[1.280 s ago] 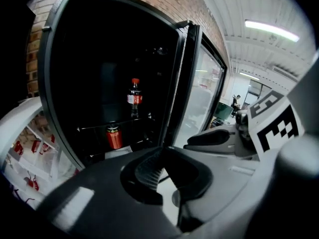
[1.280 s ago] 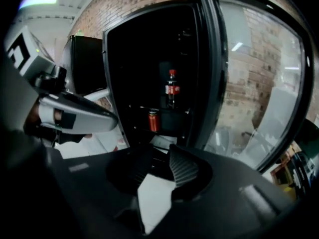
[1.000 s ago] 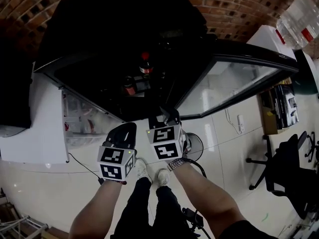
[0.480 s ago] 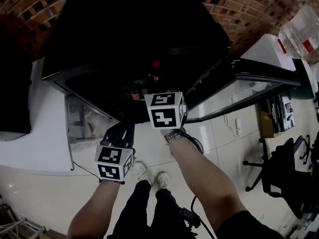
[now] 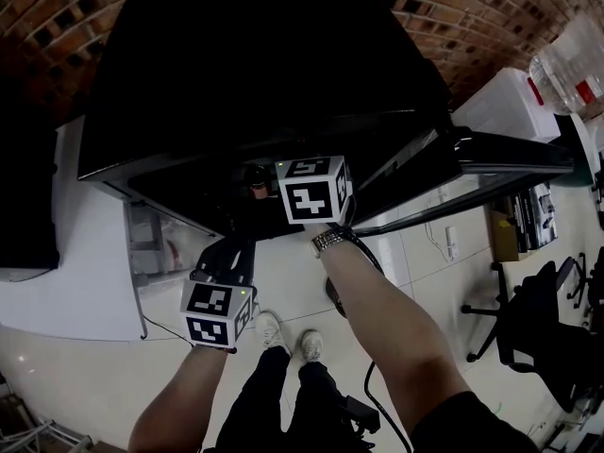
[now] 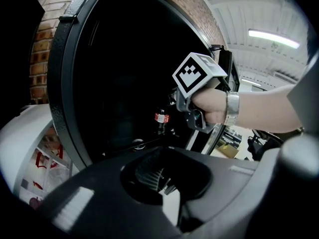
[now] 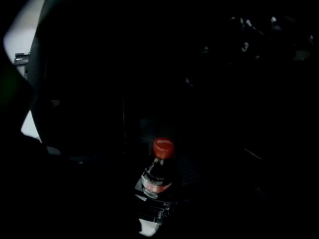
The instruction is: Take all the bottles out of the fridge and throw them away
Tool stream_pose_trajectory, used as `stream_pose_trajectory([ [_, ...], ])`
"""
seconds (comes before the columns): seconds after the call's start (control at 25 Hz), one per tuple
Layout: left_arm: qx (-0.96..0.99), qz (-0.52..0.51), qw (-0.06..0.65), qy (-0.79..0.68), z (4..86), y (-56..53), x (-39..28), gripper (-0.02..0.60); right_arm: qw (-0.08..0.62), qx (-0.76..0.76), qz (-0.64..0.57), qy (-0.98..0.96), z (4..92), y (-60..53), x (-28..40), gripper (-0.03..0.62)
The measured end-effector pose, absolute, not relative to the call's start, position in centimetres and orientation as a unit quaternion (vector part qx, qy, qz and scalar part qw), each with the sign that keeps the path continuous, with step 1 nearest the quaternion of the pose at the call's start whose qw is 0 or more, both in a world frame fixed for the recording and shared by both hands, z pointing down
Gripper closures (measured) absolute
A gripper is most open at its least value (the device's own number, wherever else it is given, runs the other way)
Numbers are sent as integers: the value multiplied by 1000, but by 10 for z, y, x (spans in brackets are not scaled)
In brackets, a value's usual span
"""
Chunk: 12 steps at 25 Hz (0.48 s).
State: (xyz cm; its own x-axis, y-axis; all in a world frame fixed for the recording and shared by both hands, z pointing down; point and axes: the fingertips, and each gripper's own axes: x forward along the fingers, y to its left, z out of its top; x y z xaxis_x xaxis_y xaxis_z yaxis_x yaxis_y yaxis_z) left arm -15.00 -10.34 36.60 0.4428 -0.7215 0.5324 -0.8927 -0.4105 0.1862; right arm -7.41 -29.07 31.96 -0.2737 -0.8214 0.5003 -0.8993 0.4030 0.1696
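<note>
The black fridge (image 5: 236, 64) stands open against a brick wall (image 5: 453, 17). The right tool (image 6: 182, 103) reaches inside it, released, its jaws having just been opening with nothing gripped. The left tool (image 5: 226, 253) hangs below the opening, clenched and empty. A red-capped soda bottle (image 7: 157, 173) stands upright inside, just ahead of the right tool.

My right gripper (image 6: 175, 103) moves up into the fridge (image 5: 264, 64); its jaws have just been opening, with the bottle (image 7: 158, 176) just ahead of them.
</note>
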Motion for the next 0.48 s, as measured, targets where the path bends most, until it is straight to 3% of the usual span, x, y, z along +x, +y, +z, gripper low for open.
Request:
stream_pose_trajectory([
  [0.48, 814, 192, 229, -498, 368, -106, -158, 578, 266, 541, 88, -793, 326, -302, -76, 432],
])
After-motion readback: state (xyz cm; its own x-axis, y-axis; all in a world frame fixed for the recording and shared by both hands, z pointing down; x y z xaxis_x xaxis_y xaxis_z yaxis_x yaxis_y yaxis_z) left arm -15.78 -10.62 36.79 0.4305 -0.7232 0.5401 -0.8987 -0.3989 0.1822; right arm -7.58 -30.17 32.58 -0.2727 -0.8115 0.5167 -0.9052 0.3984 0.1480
